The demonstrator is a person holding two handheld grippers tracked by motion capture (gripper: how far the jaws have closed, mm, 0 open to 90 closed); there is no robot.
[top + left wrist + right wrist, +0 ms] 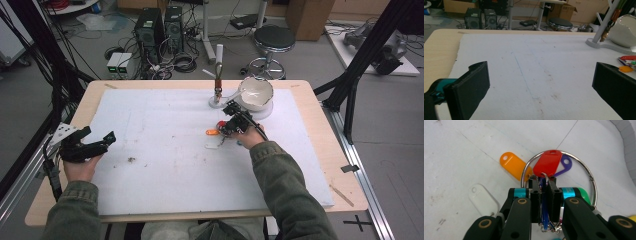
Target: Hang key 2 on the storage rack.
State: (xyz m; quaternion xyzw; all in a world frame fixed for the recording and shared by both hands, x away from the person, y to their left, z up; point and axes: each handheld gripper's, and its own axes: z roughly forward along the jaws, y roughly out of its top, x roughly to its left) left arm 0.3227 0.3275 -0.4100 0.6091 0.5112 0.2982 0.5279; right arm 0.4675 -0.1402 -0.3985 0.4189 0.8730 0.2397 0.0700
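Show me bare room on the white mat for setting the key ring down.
Free: the wide middle of the white mat, between the left hand-held gripper and the key ring. Crowded: the far right, around the hook stand and white bowl.

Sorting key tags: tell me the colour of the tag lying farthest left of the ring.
White plastic tag, clearest in right gripper view.

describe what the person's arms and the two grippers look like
Both arms wear olive-green sleeves. The left gripper is black with a grey three-cornered plate and a dark cable. The right gripper has black fingers, teal bands, brass-coloured rivets.
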